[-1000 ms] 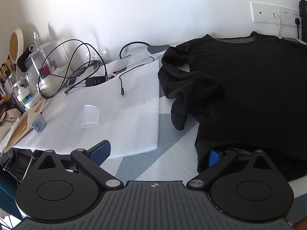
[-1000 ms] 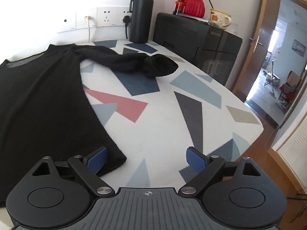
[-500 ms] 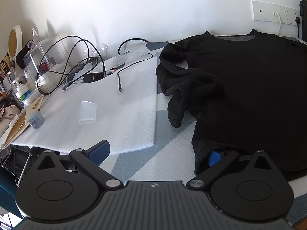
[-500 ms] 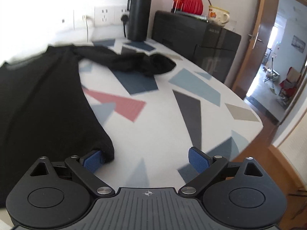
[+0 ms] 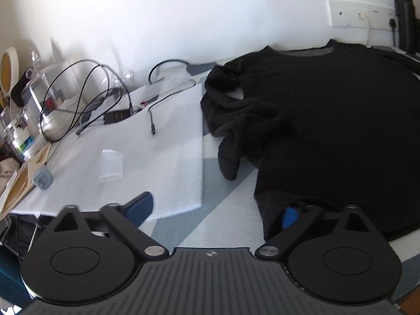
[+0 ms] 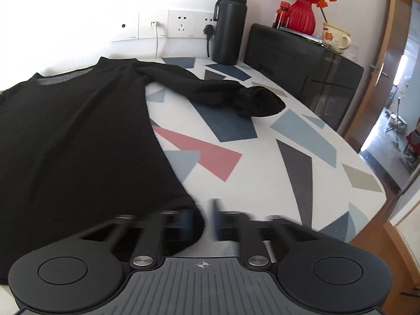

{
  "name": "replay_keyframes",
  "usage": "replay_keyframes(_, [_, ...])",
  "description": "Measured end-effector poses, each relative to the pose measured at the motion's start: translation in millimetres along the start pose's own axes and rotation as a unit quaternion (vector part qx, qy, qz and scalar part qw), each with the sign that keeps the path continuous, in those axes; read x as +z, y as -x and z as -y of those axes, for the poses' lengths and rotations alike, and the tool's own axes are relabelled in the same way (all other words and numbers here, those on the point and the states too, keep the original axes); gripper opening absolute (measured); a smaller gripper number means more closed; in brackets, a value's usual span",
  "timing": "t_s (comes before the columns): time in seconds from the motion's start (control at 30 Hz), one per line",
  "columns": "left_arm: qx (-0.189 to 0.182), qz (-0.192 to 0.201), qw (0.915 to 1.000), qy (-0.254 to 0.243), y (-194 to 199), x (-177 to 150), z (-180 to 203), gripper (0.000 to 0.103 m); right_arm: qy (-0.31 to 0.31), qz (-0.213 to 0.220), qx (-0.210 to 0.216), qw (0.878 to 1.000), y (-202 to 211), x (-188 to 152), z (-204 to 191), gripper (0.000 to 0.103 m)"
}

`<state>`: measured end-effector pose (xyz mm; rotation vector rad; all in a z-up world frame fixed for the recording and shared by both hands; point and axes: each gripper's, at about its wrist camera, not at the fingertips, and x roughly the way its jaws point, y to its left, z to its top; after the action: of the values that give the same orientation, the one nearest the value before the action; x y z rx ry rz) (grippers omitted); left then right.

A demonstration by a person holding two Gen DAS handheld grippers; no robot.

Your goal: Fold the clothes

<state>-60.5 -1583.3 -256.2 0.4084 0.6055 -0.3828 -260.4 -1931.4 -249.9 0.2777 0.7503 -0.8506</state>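
Observation:
A black sweater [image 5: 328, 131] lies spread flat on the patterned table [image 5: 223, 210], neck toward the wall. Its left sleeve [image 5: 241, 120] is bunched up against the body. The left gripper [image 5: 214, 211] sits at the lower left hem corner with its jaws closing. Its right pad [image 5: 290, 215] is tucked under the hem and the left pad [image 5: 139, 207] is still well off the cloth. In the right wrist view the sweater [image 6: 78, 144] fills the left side, its right sleeve [image 6: 223, 94] stretched out over the table [image 6: 288, 157]. The right gripper [image 6: 203, 220] is shut on the lower right hem corner.
A white foam sheet [image 5: 147, 144] left of the sweater carries cables [image 5: 86, 92], a clear cup [image 5: 111, 161] and a charger. A black bottle [image 6: 228, 26] stands by the wall sockets. A black cabinet [image 6: 302, 60] with a red vase [image 6: 302, 13] borders the table's right; an open doorway lies beyond.
The right gripper slid left onto the hem corner and its jaws snapped together on the cloth. The left gripper's left finger has swung inward; its right pad stays under the hem.

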Motion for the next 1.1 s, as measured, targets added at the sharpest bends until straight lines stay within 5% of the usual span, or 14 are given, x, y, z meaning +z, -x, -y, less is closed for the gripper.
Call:
replay_keyframes(0.03, [-0.016,0.001,0.9998,0.007,1,1,-2,0.031,-0.010,0.006,0.000,1.000,4,2,1,0.004])
replay_keyframes(0.1, [-0.036,0.011,0.9990,0.023,7,4,-5,0.008,-0.026,0.022,-0.005,0.999,11,6,5,0.003])
replay_keyframes(0.2, [-0.036,0.029,0.9986,0.026,18,5,-7,0.006,-0.036,0.039,-0.021,0.998,18,10,11,0.003])
replay_keyframes(0.4, [-0.089,-0.040,0.9942,0.044,16,-9,-15,0.007,-0.067,-0.009,-0.046,0.997,10,3,22,0.003])
replay_keyframes(0.47, [-0.105,-0.056,0.9914,0.053,17,-13,-16,0.014,-0.072,-0.021,-0.057,0.996,8,-1,24,0.003])
replay_keyframes(0.5, [-0.113,-0.063,0.9899,0.058,18,-12,-17,0.031,-0.072,-0.029,-0.060,0.995,6,-2,24,0.003])
replay_keyframes(0.53, [-0.116,-0.073,0.9888,0.059,18,-11,-17,0.063,-0.071,-0.038,-0.063,0.995,5,-4,24,0.005])
replay_keyframes(0.6, [-0.127,-0.079,0.9869,0.061,21,-9,-17,0.097,-0.060,-0.048,-0.072,0.994,4,-8,22,0.011])
replay_keyframes(0.7, [-0.139,-0.055,0.9875,0.049,32,-5,-15,0.096,-0.021,-0.055,-0.092,0.994,8,-11,11,0.054])
replay_keyframes(0.9, [-0.179,-0.034,0.9761,0.118,39,3,-33,0.099,-0.046,-0.093,-0.080,0.991,20,-9,15,0.072])
replay_keyframes(1.1, [-0.163,-0.044,0.9730,0.158,31,-8,-47,0.099,-0.095,-0.095,-0.108,0.985,36,-9,35,0.072])
